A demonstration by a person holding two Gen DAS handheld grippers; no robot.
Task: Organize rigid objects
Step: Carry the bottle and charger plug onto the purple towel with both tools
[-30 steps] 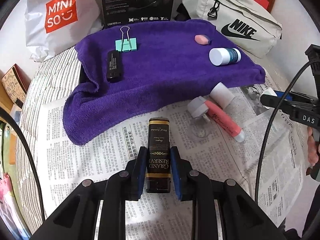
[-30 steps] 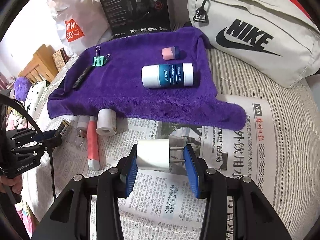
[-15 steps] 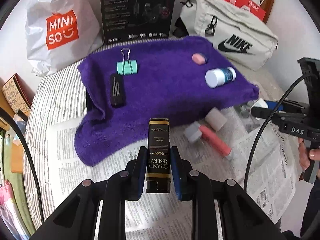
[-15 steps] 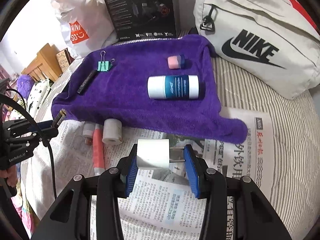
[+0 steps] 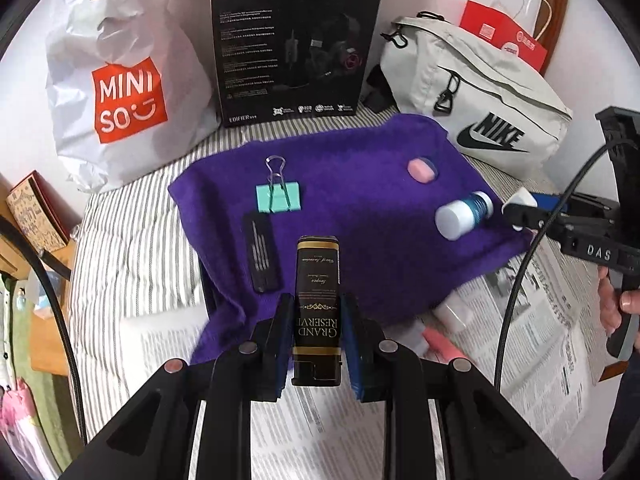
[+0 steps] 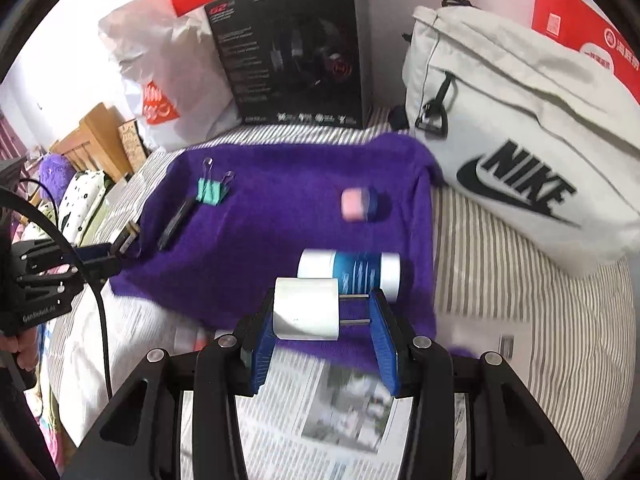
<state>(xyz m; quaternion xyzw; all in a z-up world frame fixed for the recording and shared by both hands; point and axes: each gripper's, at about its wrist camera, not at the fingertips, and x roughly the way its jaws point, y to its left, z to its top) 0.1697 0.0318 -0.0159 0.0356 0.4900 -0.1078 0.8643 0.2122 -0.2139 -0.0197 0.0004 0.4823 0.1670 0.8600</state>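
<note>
My left gripper (image 5: 317,336) is shut on a black and gold "Grand Reserve" box (image 5: 317,280), held over the near edge of the purple towel (image 5: 360,208). My right gripper (image 6: 322,320) is shut on a white plug adapter (image 6: 306,309), its prongs against the right pad, over the towel's near edge (image 6: 256,240). On the towel lie a teal binder clip (image 5: 278,197), a black flat bar (image 5: 262,257), a pink eraser (image 5: 420,169) and a white and blue bottle (image 5: 464,214). A pink tube (image 5: 442,346) lies on the newspaper.
A Miniso bag (image 5: 124,88), a black headset box (image 5: 294,48) and a grey Nike bag (image 5: 488,112) stand behind the towel. Newspaper (image 5: 540,320) covers the striped bedding in front. The right gripper shows in the left wrist view (image 5: 520,210).
Both grippers have lifted and moved forward over the towel with their objects still held. The tube and small rolls on the newspaper have slid out of the right view.
</note>
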